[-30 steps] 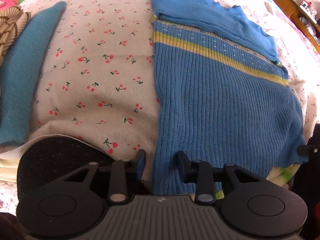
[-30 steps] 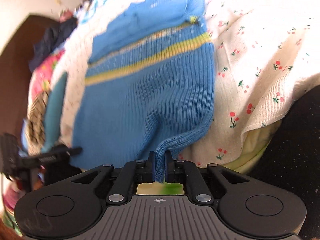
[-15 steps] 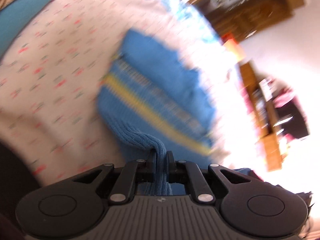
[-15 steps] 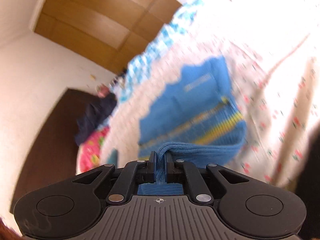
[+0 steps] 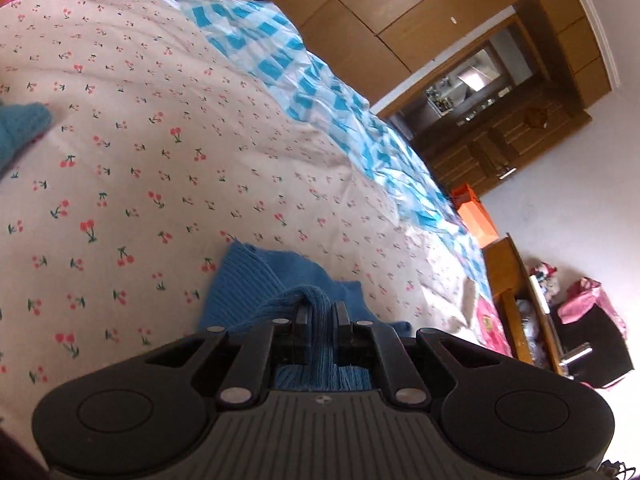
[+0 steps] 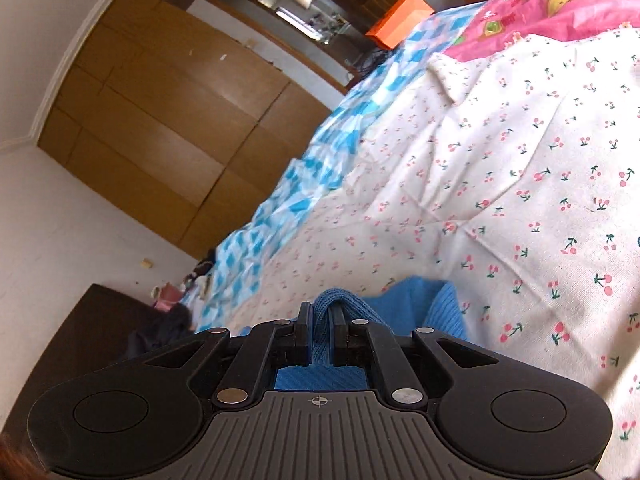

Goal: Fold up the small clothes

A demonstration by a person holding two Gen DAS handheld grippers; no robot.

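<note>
A blue knit sweater [image 5: 248, 284] lies on the cherry-print bed sheet [image 5: 160, 168]. My left gripper [image 5: 321, 312] is shut on a bunched fold of its hem, held over the sweater's upper part. In the right wrist view my right gripper [image 6: 320, 312] is shut on another fold of the same sweater [image 6: 416, 300]. Most of the sweater is hidden under both grippers. Both grippers are low over the bed.
A teal folded garment [image 5: 20, 132] lies at the left edge of the sheet. A blue checked quilt [image 5: 320, 92] runs along the far side of the bed. Wooden wardrobes [image 6: 160, 100], an orange box [image 5: 476, 216] and a wooden bedside stand [image 5: 520, 292] are beyond.
The left gripper shut on the sweater's hem. Both grippers carried the hem forward over the sweater toward its top, so the striped body is now out of sight.
</note>
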